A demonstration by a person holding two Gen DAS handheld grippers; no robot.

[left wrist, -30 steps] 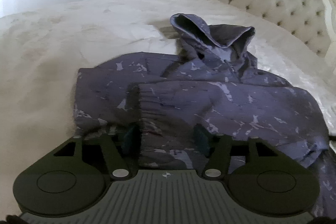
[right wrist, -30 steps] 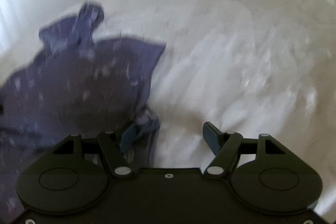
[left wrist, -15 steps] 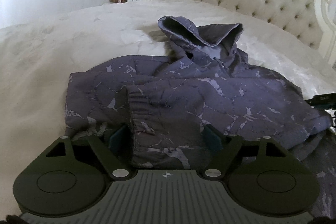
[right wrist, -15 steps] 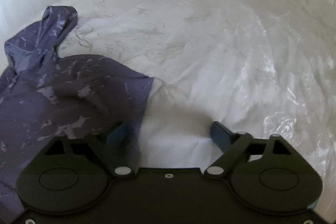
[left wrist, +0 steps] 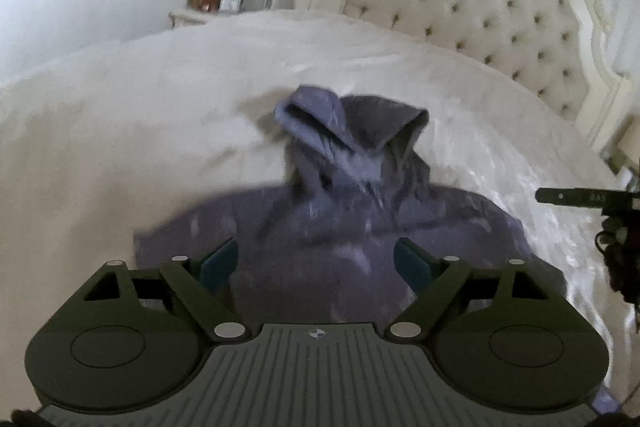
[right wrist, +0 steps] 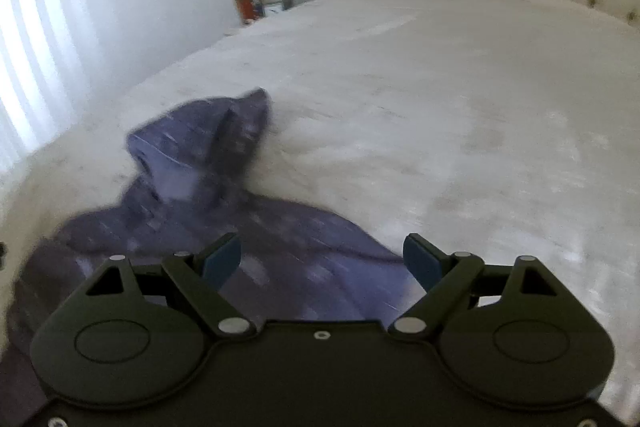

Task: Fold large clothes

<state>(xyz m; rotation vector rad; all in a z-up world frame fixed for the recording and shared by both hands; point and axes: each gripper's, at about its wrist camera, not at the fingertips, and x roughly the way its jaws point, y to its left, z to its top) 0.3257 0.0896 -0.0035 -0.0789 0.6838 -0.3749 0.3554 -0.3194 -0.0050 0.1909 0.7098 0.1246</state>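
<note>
On the bed (left wrist: 120, 131), the purple hoodie (left wrist: 360, 227) lies below both claws, hood toward the headboard (left wrist: 500, 7); left claw (left wrist: 316, 263) opening, empty, over its middle; right claw (right wrist: 322, 259) wide, empty, over its edge.

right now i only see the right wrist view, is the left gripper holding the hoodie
Observer: No. The left gripper hangs over the hoodie. Its jaws are opening and no cloth is pinched between them.
Operator: does the hoodie's left side hang off the bed
Observer: No. In the left wrist view its left edge lies on the bed, with white cover showing beyond it.
</note>
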